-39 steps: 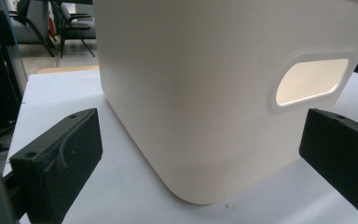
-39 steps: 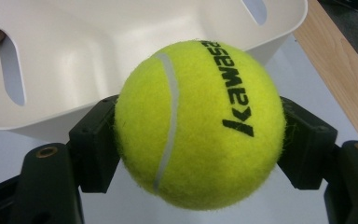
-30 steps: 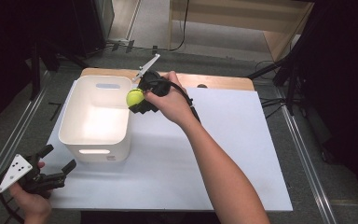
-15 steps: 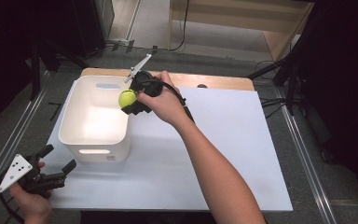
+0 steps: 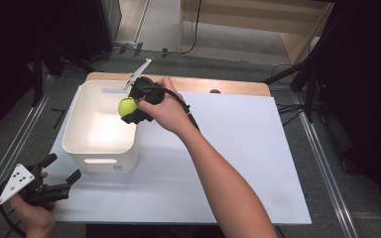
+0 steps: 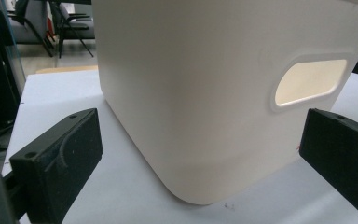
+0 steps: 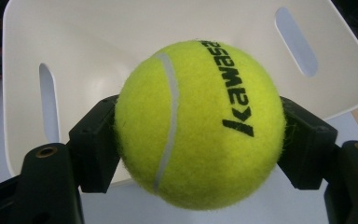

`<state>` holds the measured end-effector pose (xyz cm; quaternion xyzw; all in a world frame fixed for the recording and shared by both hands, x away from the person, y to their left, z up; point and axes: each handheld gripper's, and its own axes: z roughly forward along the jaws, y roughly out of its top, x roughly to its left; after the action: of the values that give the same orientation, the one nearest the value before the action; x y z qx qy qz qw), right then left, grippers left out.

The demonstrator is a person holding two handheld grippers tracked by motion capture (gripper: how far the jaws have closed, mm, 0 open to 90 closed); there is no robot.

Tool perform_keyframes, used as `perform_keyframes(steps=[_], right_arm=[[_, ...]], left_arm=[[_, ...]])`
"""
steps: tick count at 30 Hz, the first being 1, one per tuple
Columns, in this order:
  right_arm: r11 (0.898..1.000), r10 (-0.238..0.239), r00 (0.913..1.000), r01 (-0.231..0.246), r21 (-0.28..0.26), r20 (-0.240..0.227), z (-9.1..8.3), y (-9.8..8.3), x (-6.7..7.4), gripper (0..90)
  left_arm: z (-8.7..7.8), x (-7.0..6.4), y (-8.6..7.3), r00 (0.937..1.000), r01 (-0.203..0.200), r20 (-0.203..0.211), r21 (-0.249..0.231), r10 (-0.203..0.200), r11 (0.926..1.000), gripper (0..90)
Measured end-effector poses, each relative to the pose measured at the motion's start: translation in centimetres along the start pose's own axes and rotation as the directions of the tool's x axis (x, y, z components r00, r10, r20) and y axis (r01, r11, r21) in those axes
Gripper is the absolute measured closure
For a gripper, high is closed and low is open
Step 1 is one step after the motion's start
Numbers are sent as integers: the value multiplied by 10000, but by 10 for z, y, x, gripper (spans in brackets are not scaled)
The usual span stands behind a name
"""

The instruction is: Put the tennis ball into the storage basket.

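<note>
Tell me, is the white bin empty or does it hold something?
Empty: the white bin shows bare floor inside; the tennis ball hangs above it, clamped in the right hand-held gripper.

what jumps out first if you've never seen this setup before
The bright yellow tennis ball stands out most, clamped between the black jaws of the right gripper and held over the right rim of the white bin. Next, the left gripper sits with jaws open at the table's near left corner, just short of the bin.

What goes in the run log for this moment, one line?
right gripper: shut on tennis ball | ball: over white bin | left gripper: open, facing bin wall
</note>
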<state>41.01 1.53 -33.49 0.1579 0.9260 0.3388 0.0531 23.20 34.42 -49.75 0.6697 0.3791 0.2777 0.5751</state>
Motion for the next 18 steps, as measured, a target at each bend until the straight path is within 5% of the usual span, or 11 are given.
perform_keyframes(steps=[18], right_arm=[[9991,-242,9995,248,332,-184,20,10,9,237]], left_arm=[[0,0,0,10000,60,8,-28,-60,10000,0]])
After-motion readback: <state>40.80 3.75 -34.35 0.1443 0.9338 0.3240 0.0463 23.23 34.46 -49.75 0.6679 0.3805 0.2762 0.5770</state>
